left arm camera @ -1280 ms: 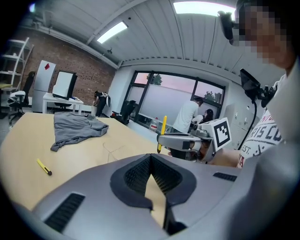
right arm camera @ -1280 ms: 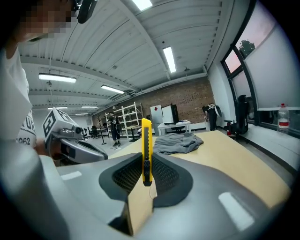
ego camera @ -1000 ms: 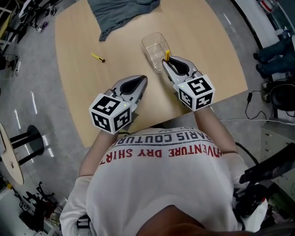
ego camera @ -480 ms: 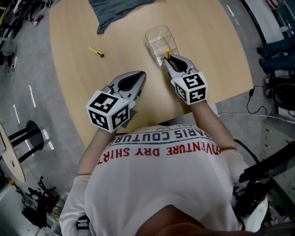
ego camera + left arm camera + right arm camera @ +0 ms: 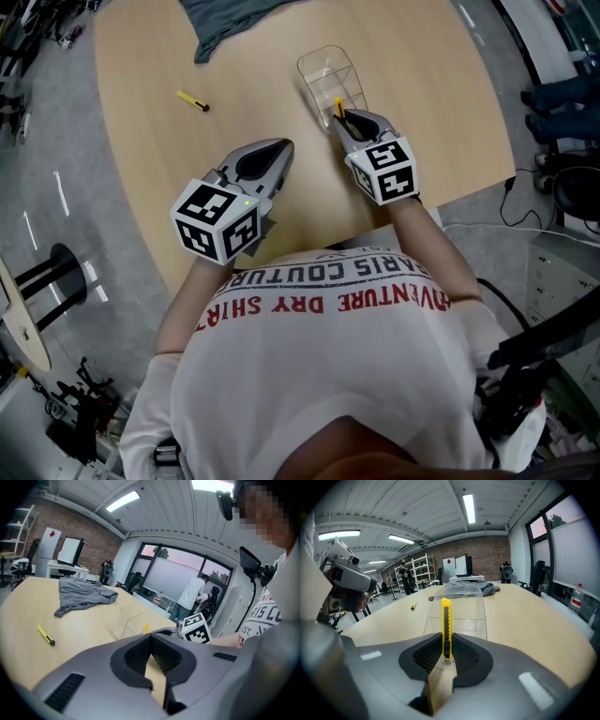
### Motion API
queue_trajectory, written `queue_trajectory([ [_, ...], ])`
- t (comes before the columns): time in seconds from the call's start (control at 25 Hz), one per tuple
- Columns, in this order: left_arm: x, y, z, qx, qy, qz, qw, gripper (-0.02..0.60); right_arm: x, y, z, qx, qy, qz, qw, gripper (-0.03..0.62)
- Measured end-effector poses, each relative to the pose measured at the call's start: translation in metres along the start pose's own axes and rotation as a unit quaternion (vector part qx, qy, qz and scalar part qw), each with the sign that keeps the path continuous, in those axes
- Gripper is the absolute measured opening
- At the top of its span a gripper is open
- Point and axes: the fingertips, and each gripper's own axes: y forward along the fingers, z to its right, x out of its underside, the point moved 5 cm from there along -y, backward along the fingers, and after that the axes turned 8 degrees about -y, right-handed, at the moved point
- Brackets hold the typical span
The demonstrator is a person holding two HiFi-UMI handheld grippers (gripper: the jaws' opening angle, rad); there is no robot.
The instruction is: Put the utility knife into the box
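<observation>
My right gripper (image 5: 343, 117) (image 5: 446, 651) is shut on a yellow utility knife (image 5: 446, 626) (image 5: 339, 109), which sticks up between the jaws. Just beyond its tip stands a clear plastic box (image 5: 330, 82) (image 5: 458, 609), open and with nothing in it. My left gripper (image 5: 281, 150) (image 5: 151, 641) hovers over the wooden table (image 5: 412, 103) to the left, jaws closed with nothing between them. A second yellow utility knife (image 5: 192, 101) (image 5: 46, 635) lies on the table at the far left.
A grey cloth (image 5: 230, 21) (image 5: 82, 595) lies crumpled at the table's far edge. The table's near edge runs just under both grippers. Another person (image 5: 191, 595) stands by the windows in the left gripper view.
The right gripper has moved the yellow knife slightly forward, closer to the clear box. The left gripper has barely shifted.
</observation>
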Motion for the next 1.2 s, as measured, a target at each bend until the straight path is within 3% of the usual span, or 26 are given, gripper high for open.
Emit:
queue_trajectory([
  [0.72,-0.001,-0.012,-0.006,-0.005,-0.011,0.019,0.9997,0.003,-0.002,0.006,0.000,-0.014,-0.004,-0.047,0.999,0.058],
  [1.0,0.004,-0.026,0.011,-0.010,0.000,0.033,0.9994,0.003,-0.015,-0.024,-0.006,-0.007,-0.017,-0.005,1.000,0.058],
  [1.12,0.015,-0.036,0.034,-0.013,0.004,0.044,0.9989,0.003,-0.026,-0.059,-0.020,-0.048,-0.034,0.003,0.998,0.057],
  [1.2,0.029,-0.055,0.048,-0.017,0.003,0.046,0.9988,0.002,-0.038,-0.088,-0.048,-0.095,-0.051,0.014,0.994,0.002],
])
